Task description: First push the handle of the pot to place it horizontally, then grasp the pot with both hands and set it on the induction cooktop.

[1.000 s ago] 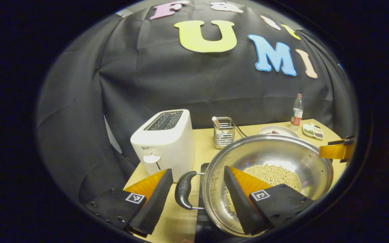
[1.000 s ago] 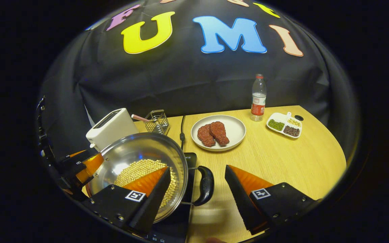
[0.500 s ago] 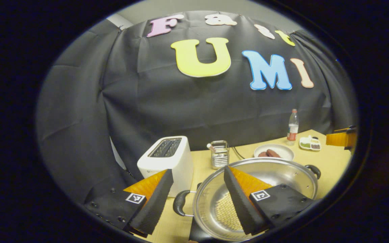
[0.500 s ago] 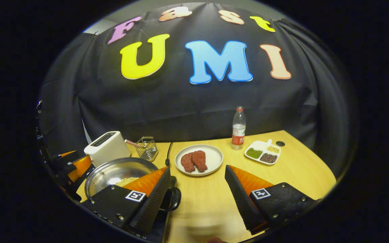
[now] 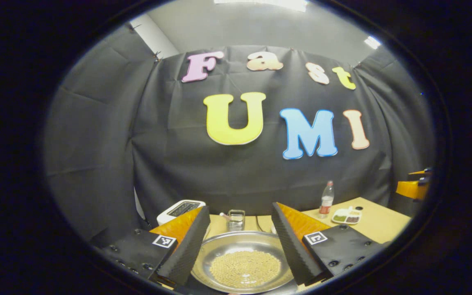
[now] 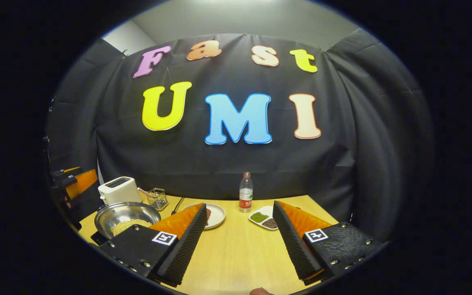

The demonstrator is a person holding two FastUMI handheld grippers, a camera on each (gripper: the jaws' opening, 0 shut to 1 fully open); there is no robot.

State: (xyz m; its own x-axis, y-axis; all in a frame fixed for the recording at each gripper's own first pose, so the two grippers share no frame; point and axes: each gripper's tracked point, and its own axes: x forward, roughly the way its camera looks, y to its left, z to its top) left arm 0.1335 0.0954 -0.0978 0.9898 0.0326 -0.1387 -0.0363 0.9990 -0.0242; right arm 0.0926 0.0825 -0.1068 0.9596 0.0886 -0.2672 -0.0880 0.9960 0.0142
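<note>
Two spread grippers frame your scene, each with its fingers wide apart and nothing between them. In the left gripper view, your left gripper (image 5: 240,241) sits above the round stainless-steel pot (image 5: 242,278), which lies between and beyond the black ribbed fingers (image 5: 184,246); pale yellow beans (image 5: 244,268) cover its bottom. The pot's rim passes behind both fingers, so you cannot tell from here how close they are to it. Behind the pot, going left to right, you have the white two-slot toaster (image 5: 178,209), the small wire basket (image 5: 236,220), the clear plastic bottle with a red label (image 5: 326,200) and the white divided dish of green and dark beans (image 5: 346,216), all near the far edge of the light wooden table (image 5: 375,223). The orange side of the other gripper shows at the far right, well apart from the pot.

In the right gripper view, the pot (image 6: 127,215) rests at the table's left end on the black induction cooktop (image 6: 98,237), whose corner sticks out beneath it. Right of it come the toaster (image 6: 119,189), the basket (image 6: 157,198), a white round plate (image 6: 215,215), the bottle (image 6: 245,198) and the divided dish (image 6: 262,216). Your right gripper (image 6: 240,241) hangs over bare wood (image 6: 240,254), with open table running from the plate to the right edge.
</note>
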